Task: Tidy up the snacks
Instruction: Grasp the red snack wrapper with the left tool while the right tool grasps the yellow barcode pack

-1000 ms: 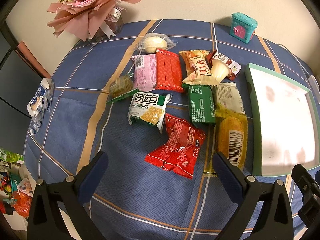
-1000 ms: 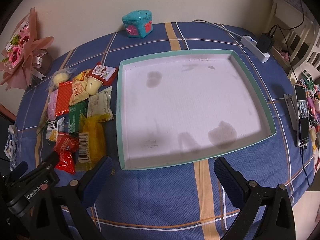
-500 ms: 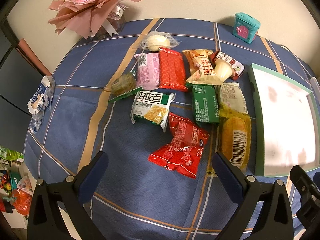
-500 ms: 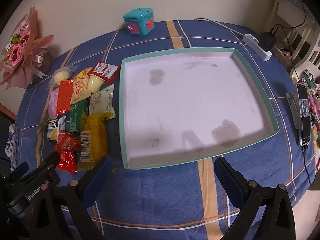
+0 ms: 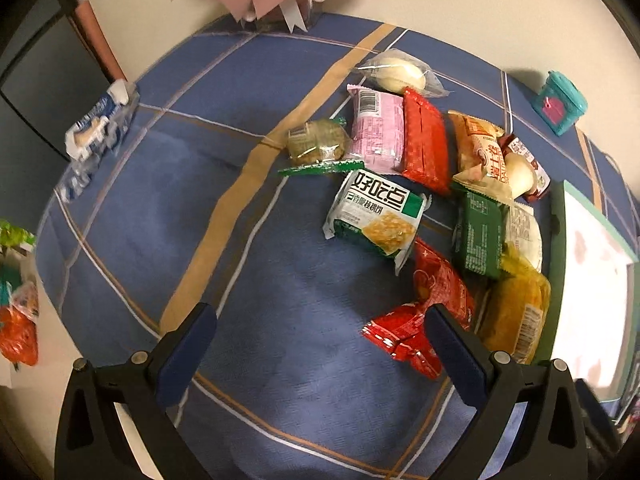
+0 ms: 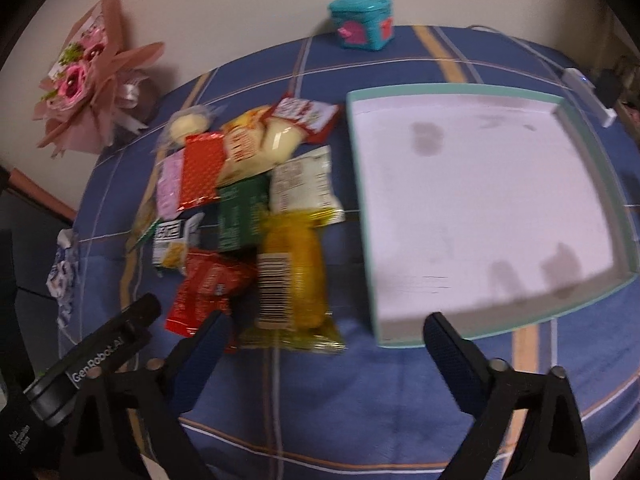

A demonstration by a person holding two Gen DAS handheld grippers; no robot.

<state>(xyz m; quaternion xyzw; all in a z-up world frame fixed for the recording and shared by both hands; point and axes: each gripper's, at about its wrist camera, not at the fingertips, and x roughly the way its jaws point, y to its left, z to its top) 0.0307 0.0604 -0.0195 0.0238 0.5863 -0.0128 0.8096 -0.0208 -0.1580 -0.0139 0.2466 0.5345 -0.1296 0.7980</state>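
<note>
Several snack packets lie in a heap on the blue plaid tablecloth. Among them are a yellow packet (image 6: 290, 276), a crumpled red packet (image 6: 204, 288) (image 5: 404, 332), a white-green cracker packet (image 5: 376, 216) and a green packet (image 5: 478, 236). To their right stands the white tray with a teal rim (image 6: 480, 200) (image 5: 558, 240), with nothing in it. My left gripper (image 5: 320, 344) hangs open over bare cloth, its right finger beside the red packet. My right gripper (image 6: 326, 340) hovers with jaws closing. The yellow packet's near end shows between its fingers, and the pads do not touch it.
A pink bouquet (image 6: 88, 84) and a small teal box (image 6: 362, 20) stand at the back of the table. A white power strip (image 6: 588, 96) lies beyond the tray. A blue-white wrapper (image 5: 96, 128) sits at the left table edge. The left tool's black frame (image 6: 100, 356) is close by.
Both grippers have slid left. The snack heap now sits before the right gripper, whose fingers stand slightly narrower. The left view has rolled, so the snacks lie to its right.
</note>
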